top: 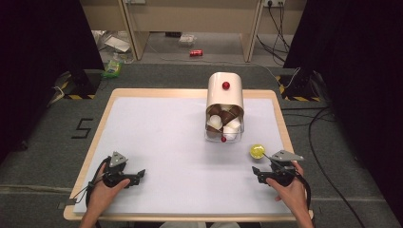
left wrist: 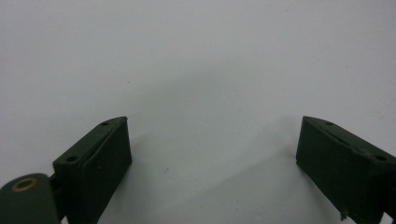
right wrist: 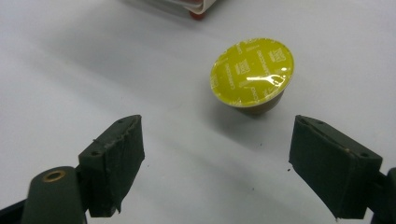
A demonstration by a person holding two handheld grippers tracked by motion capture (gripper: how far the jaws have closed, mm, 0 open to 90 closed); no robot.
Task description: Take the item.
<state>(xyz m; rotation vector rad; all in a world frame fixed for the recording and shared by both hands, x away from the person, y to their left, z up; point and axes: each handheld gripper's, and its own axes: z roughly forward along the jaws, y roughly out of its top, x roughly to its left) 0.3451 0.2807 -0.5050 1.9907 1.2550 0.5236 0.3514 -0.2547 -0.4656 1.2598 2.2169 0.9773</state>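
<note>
Capsule [right wrist: 252, 77] with the yellow lid sits on the counter [top: 157, 137], at one o'clock just past our released right tool [right wrist: 219, 168]. We center both pads on its sides before clenching; left tool [left wrist: 212, 163] rests released.

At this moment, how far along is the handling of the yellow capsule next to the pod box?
Done so far: the yellow capsule stands alone on the white table, foil side up, apart from the capsule box, whose tray holds more pods. In hand: nothing; the right gripper is open, jaws short of the capsule on either side. The left gripper rests open over bare table. Left, likely: close on the capsule and move it.
</note>
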